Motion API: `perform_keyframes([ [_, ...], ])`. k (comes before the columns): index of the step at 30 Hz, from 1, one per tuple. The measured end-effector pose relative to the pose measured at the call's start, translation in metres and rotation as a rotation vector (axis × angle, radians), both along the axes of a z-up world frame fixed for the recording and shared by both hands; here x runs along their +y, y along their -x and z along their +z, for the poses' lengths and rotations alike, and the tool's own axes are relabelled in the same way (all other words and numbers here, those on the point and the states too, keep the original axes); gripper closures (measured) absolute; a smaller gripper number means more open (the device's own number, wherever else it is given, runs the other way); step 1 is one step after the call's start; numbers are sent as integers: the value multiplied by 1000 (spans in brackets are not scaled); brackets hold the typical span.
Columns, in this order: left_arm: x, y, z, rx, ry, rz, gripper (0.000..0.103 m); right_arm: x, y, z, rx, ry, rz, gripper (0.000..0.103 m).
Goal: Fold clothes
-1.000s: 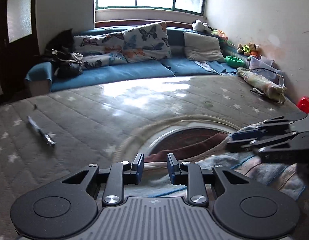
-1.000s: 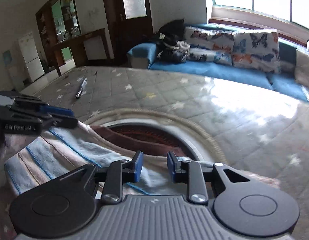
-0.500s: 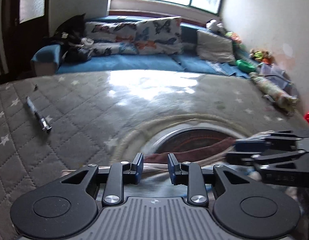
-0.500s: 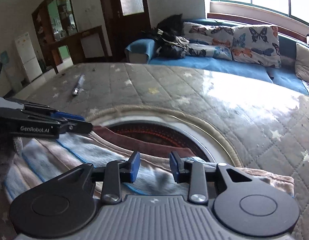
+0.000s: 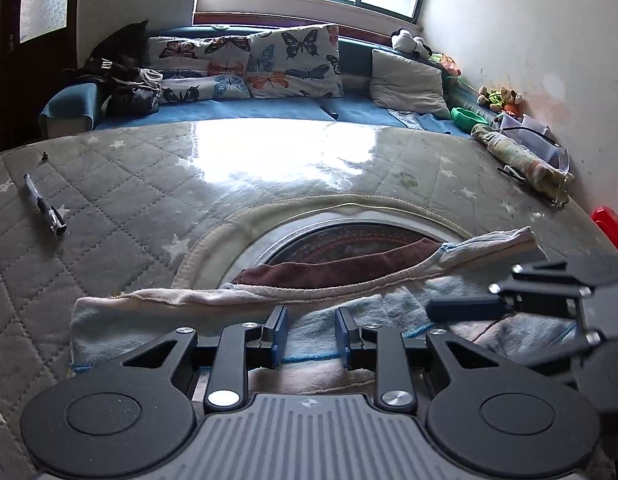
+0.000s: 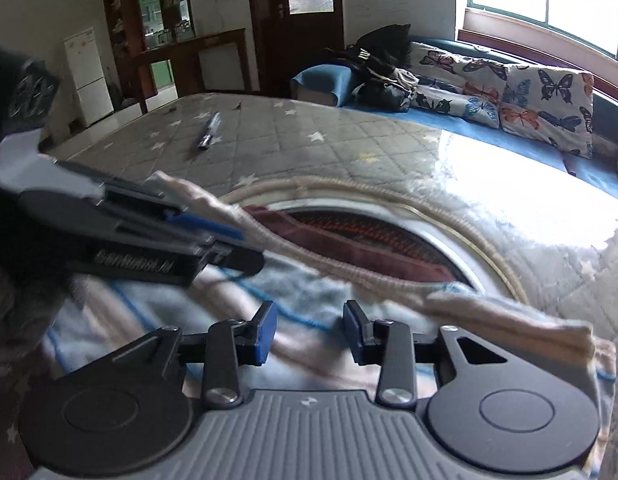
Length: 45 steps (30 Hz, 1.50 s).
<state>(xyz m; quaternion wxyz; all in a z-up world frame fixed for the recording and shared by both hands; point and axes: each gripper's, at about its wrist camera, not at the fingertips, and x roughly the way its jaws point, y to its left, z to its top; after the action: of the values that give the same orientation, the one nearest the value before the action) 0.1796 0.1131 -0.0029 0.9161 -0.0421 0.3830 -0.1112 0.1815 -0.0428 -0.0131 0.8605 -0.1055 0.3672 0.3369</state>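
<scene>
the left gripper (image 5: 307, 330) hovers low over a folded striped garment (image 5: 237, 312) lying on the quilted, star-printed mattress (image 5: 121, 216) – its jaws stand a little apart with only cloth beneath them, the blue pads not pressing on anything that can be seen. the right gripper (image 6: 309, 332) is just beside it over the same garment (image 6: 309, 300), and its jaws are opening; the fabric lies under the gap, not pinched between the pads. in each wrist view the other gripper reaches in from the side, close above the cloth. the garment's pale ribbed edge runs just ahead of both grippers, with a dark maroon layer (image 5: 341, 268) showing past it and a round patterned panel (image 5: 361, 240) in the mattress cover beyond. a pen (image 5: 45, 210) lies well off to the left gripper's left – far ahead sit butterfly cushions (image 5: 293, 62) on a blue sofa.
</scene>
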Motion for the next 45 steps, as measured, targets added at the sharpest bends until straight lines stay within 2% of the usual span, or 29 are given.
perform_keyframes([
  [10, 0, 0, 0, -4, -7, 8, 74, 11, 62, 0, -54, 45, 141, 58],
  [16, 0, 0, 0, -12, -12, 14, 74, 12, 98, 2, -50, 28, 201, 58],
  [21, 3, 8, 5, -17, -1, 28, 71, 0, 110, 11, -41, -12, 210, 56],
  [25, 3, 32, 15, -63, -3, 7, 70, -23, 103, 17, -49, -51, 119, 54],
  [30, 0, 64, 15, -80, -47, -26, 70, -62, 89, 17, -47, -50, -48, 54],
  [36, 7, 95, 9, -95, -80, -2, 70, -118, 93, 13, -37, -43, -218, 54],
  [39, 15, 103, 4, -90, -83, 25, 70, -135, 96, 6, -22, -46, -256, 53],
  [45, 30, 104, 5, -83, -48, 72, 69, -136, 97, 13, -35, -26, -231, 53],
])
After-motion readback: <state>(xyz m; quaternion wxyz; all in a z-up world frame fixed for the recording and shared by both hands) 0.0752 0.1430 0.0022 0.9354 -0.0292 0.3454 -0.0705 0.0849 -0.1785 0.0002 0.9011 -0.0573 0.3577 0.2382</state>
